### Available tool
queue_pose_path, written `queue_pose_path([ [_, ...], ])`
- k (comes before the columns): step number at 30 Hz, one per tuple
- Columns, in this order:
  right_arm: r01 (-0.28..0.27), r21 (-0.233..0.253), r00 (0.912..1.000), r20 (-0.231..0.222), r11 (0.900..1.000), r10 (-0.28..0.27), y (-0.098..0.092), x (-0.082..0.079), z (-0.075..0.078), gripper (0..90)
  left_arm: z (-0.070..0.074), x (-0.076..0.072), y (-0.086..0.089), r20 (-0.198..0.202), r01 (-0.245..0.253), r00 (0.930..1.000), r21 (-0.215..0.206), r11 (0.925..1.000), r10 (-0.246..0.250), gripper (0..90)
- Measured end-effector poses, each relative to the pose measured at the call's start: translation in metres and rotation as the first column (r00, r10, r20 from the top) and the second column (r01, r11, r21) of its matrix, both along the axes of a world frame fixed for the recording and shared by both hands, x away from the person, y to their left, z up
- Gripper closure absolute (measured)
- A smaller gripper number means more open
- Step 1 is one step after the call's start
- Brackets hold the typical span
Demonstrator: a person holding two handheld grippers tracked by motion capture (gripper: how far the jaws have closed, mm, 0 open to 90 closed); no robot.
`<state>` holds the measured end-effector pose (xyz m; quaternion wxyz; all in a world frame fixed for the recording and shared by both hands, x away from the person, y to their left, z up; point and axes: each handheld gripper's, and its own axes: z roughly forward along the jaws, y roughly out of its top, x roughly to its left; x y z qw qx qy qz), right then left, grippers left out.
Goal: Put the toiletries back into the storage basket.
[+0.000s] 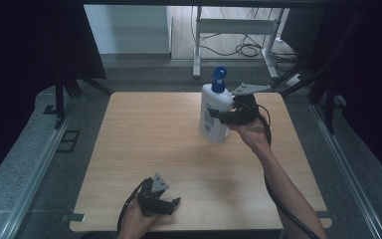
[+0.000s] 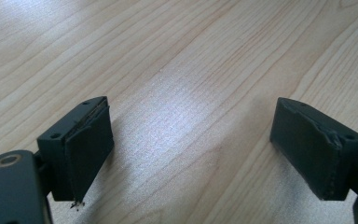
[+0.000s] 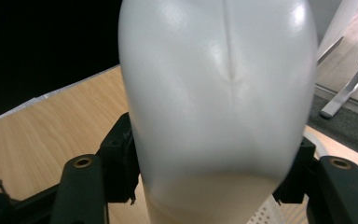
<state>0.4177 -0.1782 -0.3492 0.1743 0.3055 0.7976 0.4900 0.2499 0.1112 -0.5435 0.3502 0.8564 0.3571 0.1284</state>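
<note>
A white pump bottle (image 1: 215,117) with a blue pump head and a printed label stands upright toward the back right of the wooden table (image 1: 144,144). My right gripper (image 1: 222,115) is shut on the bottle's side; in the right gripper view the white bottle body (image 3: 219,102) sits squeezed between the two black jaws. My left gripper (image 1: 171,205) rests low near the table's front edge, left of centre. In the left gripper view it (image 2: 191,154) is open, its pads (image 2: 91,151) wide apart with only bare wood between them.
Dark curtains hang on both sides of the table. Behind the back edge stand a white metal table frame (image 1: 234,35) and loose cables (image 1: 248,49) on the floor. Grey floor surrounds the table.
</note>
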Motion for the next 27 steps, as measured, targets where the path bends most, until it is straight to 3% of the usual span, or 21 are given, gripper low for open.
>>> queue_pose_path([
  [27, 0.08, 0.009, 0.9965, 0.024, 0.997, -0.08, -0.005, 0.043, 0.008, 37.7, 0.0, 0.0, 0.0, 0.001, -0.001, 1.0, 0.001, 1.0, 0.001, 12.4],
])
